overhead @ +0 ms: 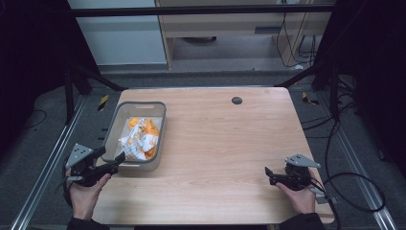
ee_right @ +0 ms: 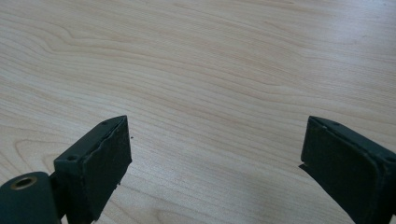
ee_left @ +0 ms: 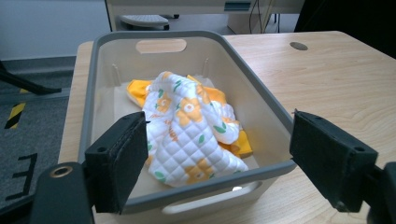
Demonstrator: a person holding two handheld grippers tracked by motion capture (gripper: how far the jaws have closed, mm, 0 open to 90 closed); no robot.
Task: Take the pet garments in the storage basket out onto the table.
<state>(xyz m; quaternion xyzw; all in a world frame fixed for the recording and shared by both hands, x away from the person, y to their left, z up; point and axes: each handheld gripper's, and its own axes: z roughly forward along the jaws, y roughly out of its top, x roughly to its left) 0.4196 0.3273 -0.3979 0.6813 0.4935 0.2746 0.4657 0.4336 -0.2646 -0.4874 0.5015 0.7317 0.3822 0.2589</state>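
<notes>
High view: at the desk's (overhead: pixel 215 143) left edge the left gripper (overhead: pixel 114 161) sits released, jaws spread at the near rim of the grey bin (overhead: pixel 113 125); a crumpled flowered cloth (overhead: pixel 138 139) lies inside the bin; far right, the right gripper (overhead: pixel 268 172) rests released over bare wood.

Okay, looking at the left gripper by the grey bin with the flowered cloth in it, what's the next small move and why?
Probably ease the left gripper forward and down over the grey plastic bin's near rim toward the quilted white cloth with orange flowers. Its jaws stand open at that rim, holding nothing, and the cloth lies bunched just beyond. The right gripper rests open over the bare wooden table.
</notes>
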